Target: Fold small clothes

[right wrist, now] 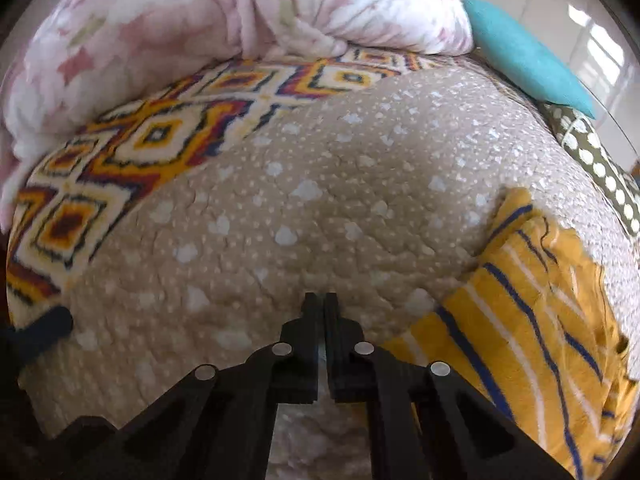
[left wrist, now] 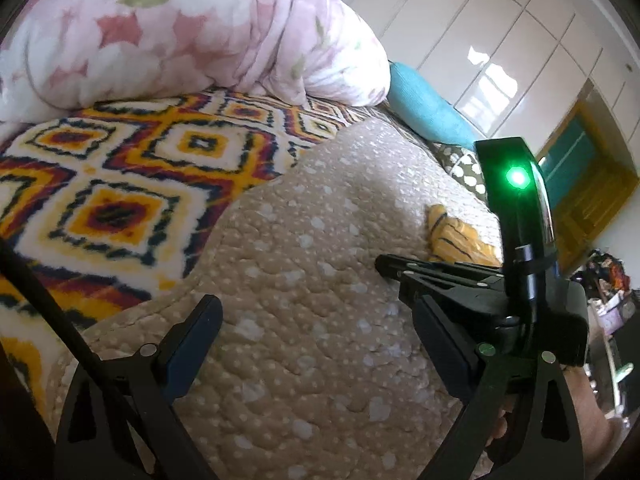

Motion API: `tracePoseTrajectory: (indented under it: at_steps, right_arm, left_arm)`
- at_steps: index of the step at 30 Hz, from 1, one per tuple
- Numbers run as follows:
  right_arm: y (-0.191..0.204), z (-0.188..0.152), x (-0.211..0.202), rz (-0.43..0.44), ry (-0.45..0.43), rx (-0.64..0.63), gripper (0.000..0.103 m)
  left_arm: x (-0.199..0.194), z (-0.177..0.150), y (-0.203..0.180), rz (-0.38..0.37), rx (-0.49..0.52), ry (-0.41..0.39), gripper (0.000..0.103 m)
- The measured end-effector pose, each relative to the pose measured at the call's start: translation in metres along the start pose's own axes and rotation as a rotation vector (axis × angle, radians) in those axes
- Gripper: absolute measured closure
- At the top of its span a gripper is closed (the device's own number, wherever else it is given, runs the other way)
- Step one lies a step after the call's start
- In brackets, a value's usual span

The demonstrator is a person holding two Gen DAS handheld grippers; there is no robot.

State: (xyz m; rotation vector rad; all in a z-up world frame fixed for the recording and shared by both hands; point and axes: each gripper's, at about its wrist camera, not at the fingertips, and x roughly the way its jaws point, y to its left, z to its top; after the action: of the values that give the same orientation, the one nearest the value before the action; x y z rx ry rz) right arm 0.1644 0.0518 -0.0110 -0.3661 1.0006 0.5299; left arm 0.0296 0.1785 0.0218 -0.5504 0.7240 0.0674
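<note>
A small yellow garment with blue and white stripes [right wrist: 532, 312] lies crumpled on the beige quilted bedspread [right wrist: 320, 200] at the right of the right wrist view. It shows small in the left wrist view [left wrist: 456, 240], behind the right gripper's body. My right gripper [right wrist: 322, 308] is shut and empty, just left of the garment and low over the bedspread. My left gripper [left wrist: 316, 320] is open and empty above the bedspread [left wrist: 304, 280], left of the right gripper [left wrist: 384, 264].
A patterned orange, white and navy blanket [left wrist: 120, 184] lies at the left. A pink floral duvet [left wrist: 180, 28] is heaped at the back. A teal pillow [right wrist: 528, 56] and a dotted olive cushion [right wrist: 596, 160] lie at the back right. White wardrobes [left wrist: 500, 40] stand behind.
</note>
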Motion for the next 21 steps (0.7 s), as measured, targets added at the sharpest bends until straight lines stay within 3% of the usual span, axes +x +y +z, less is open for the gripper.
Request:
tracePoseTrajectory:
  at_steps: [4, 6, 8, 10, 17, 19, 21]
  right_arm:
    - [-0.021, -0.007, -0.026, -0.058, -0.052, 0.053, 0.09]
    - [-0.044, -0.016, -0.047, -0.139, -0.085, 0.094, 0.076]
    - [-0.07, -0.03, -0.065, -0.308, -0.095, 0.116, 0.063]
    - [-0.093, -0.045, -0.076, -0.421, -0.087, 0.137, 0.059]
    - [-0.186, -0.144, -0.092, -0.673, 0.043, 0.309, 0.057]
    - [-0.196, -0.168, -0.103, -0.702, 0.032, 0.317, 0.051]
    - [-0.199, -0.189, -0.116, -0.745, 0.015, 0.31, 0.035]
  left_arm:
    - [0.001, -0.002, -0.005, 0.013, 0.029, 0.002, 0.008]
    - [0.003, -0.003, -0.009, 0.021, 0.049, 0.004, 0.008]
    - [0.005, -0.004, -0.014, 0.033, 0.074, 0.008, 0.008]
    - [0.01, -0.008, -0.02, 0.057, 0.11, 0.021, 0.008]
    - [0.03, -0.025, -0.045, 0.178, 0.273, 0.031, 0.004]
    - [0.034, -0.029, -0.048, 0.212, 0.299, 0.034, 0.004]
    - [0.036, -0.031, -0.05, 0.234, 0.319, 0.026, 0.004]
